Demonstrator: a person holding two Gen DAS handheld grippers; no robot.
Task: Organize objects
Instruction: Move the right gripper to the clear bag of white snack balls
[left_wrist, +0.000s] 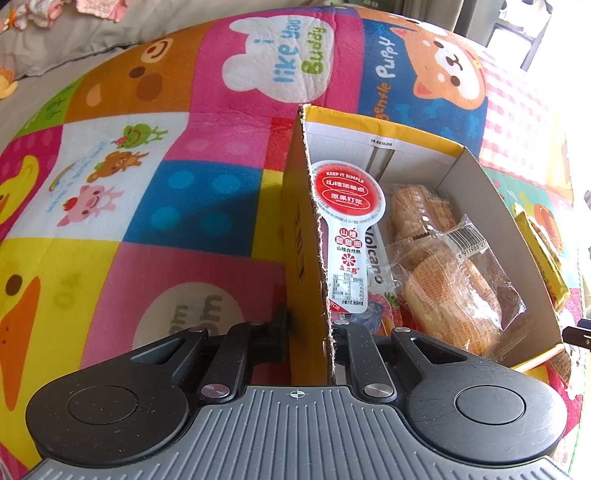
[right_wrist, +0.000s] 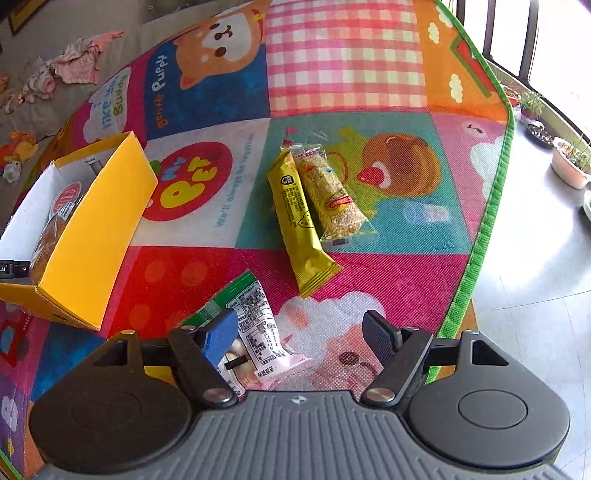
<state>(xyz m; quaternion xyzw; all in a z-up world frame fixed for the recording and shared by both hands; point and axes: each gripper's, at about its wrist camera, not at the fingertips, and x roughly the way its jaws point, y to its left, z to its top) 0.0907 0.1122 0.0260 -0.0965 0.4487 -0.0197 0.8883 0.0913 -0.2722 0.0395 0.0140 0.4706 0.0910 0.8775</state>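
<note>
Clamped by the left gripper, the yellow cardboard box's wall is steadied; the right gripper, unclenched, is held over the green-and-white snack packet.

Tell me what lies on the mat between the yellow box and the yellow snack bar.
In the right wrist view, only bare play mat lies between the yellow box and the yellow snack bar; the green-and-white packet sits nearer, below that stretch.
</note>
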